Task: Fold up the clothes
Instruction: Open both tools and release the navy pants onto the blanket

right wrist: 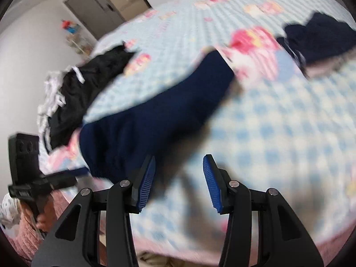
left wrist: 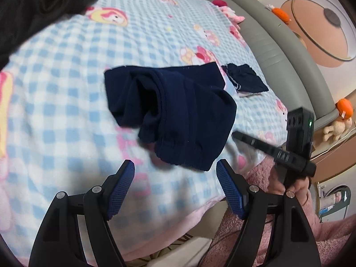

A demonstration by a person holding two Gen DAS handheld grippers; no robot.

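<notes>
On the blue-checked cartoon blanket (left wrist: 66, 71) lie 3 dark garments: 1 rumpled navy garment (left wrist: 173, 113) in the middle, 1 smaller folded navy piece (left wrist: 247, 80) beyond it, and 1 black garment (left wrist: 33, 11) apart at the far corner. Both grippers, left gripper (left wrist: 175, 187) and right gripper (right wrist: 179, 182), stand part-open, holding nothing.

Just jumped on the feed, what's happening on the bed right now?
A person is folding clothes on a checked cartoon blanket with a hand-held gripper in each hand. Both the left hand-held gripper and the right hand-held gripper are open and hold nothing. A navy garment lies bunched just ahead of them. A smaller folded navy piece sits farther back, and a black garment lies off to the side.
</notes>
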